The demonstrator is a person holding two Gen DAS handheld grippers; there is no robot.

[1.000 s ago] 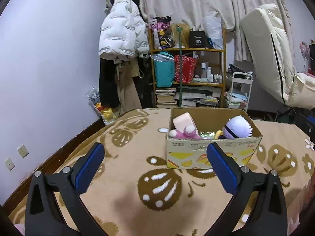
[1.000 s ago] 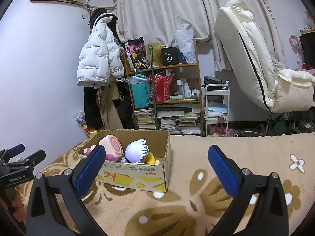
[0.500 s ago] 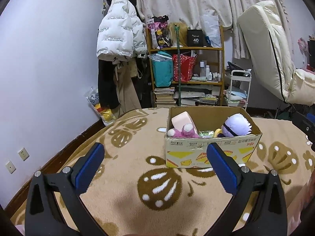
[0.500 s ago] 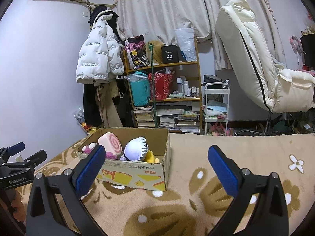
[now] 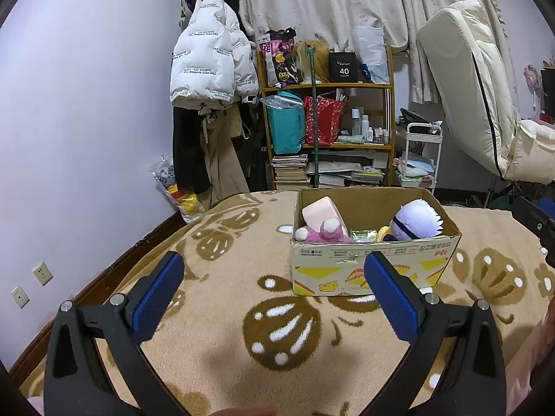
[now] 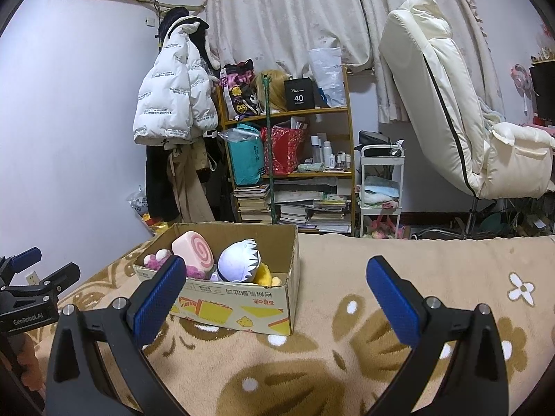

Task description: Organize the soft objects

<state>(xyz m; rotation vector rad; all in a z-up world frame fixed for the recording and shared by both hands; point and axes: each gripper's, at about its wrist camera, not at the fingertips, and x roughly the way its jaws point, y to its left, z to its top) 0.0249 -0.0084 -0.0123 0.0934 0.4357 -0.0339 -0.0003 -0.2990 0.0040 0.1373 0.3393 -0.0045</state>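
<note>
Left gripper (image 5: 274, 287) low over a fleecy tan blanket (image 5: 222, 343) patterned with brown ovals and white spots; fingers (image 5: 158, 296) spread wide, nothing between them, pads of ribbed blue rubber on black angular arms. Right gripper (image 6: 275, 293) likewise wide apart and empty, same blue textured fingers (image 6: 392, 300), hovering above the same plush cover.

Cardboard box (image 5: 374, 267) resting on the blanket, open-topped, rectangular, printed with yellow and orange shapes on its near wall, slightly dented along the front rim. From the left wrist view, just beyond the right-hand finger; from the right wrist view, on the left, behind the left-hand finger.

Inside the box, soft toys packed side by side: a pink swirl-roll cushion (image 6: 192, 253), cylindrical, with a spiral face, at the left; a fuzzy purple plush with pale pink paws (image 5: 324, 232) just in front of it; a round white-haired plush head (image 6: 239, 261) with a dark band across the eyes at the right; a yellow plush (image 6: 263, 274) tucked beside that head. A crinkly green packet (image 5: 364, 235) between the purple toy and the head.

Beyond the bed, a wooden shelf (image 6: 288, 163) crowded with bags, bottles and stacked books; a quilted white puffer jacket (image 5: 208, 59) hanging at the left; a padded cream recliner chair (image 6: 451, 111) at the far right; gathered floral curtains (image 6: 295, 10) behind.
</note>
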